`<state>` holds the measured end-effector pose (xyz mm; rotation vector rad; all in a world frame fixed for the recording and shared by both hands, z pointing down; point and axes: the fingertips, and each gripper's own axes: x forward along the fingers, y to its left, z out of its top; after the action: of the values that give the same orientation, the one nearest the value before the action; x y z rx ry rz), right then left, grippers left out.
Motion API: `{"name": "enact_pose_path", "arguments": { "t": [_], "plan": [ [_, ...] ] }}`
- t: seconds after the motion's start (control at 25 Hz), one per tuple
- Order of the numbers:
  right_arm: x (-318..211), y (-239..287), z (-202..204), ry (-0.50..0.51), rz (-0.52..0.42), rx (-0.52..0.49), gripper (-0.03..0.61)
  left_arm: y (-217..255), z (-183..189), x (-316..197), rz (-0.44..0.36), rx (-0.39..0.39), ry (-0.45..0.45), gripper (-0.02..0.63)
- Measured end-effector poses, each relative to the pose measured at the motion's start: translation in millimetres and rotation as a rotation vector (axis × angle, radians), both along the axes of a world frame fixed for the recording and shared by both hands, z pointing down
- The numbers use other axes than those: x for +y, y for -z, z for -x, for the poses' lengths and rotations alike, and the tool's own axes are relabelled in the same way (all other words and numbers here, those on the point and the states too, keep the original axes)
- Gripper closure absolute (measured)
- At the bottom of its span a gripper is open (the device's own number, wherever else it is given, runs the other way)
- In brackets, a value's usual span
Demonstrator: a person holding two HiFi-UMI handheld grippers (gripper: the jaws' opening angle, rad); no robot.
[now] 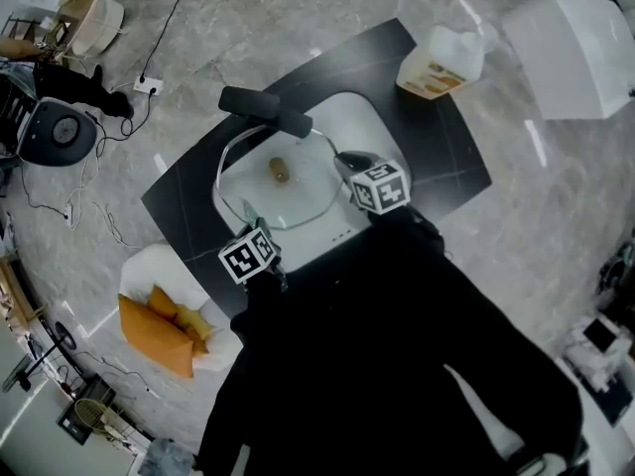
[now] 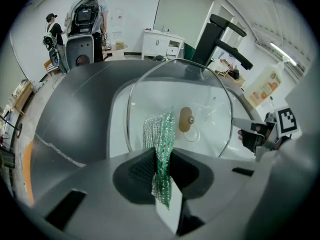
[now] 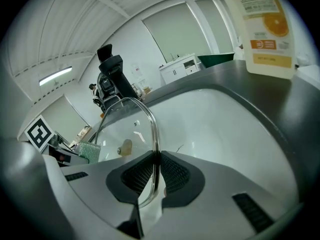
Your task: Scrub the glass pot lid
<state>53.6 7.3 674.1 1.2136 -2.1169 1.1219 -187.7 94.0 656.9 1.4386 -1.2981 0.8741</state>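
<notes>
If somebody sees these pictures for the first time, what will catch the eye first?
A glass lid is in the white sink, below a black faucet. The right gripper is clamped on the lid's metal rim, and the left gripper holds a green scrub cloth toward the glass. An orange-labelled bottle stands at the far right corner of the dark counter.

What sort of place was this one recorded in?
Likely a mock kitchen station in a studio or lab: a white sink and black faucet set in a freestanding dark counter, a detergent bottle on it, loose cables on the open floor around.
</notes>
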Motion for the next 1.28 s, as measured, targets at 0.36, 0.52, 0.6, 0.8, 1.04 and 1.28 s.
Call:
{"name": "enact_pose_path", "arguments": {
  "t": [0.36,0.52,0.6,0.8,1.04,1.28],
  "plan": [
    [0,1,0,0.006,0.009,0.01,0.532,-21,-17,-5,0.045,0.065,0.011,0.55],
    [0,2,-2,-0.001,0.009,0.015,0.532,-28,-21,-6,0.059,0.09,0.01,0.551],
    [1,1,-3,-0.006,0.012,0.016,0.532,-31,-22,-8,0.065,0.101,0.012,0.551],
    [0,2,-2,-0.002,0.014,0.015,0.532,-39,-25,-9,0.076,0.107,0.001,0.549],
    [1,2,1,-0.002,0.013,-0.003,0.532,-44,-27,-11,0.079,0.114,-0.022,0.551],
    [0,5,-3,-0.003,0.006,0.008,0.532,-48,-32,-10,0.078,0.134,-0.033,0.551]
  ]
}}
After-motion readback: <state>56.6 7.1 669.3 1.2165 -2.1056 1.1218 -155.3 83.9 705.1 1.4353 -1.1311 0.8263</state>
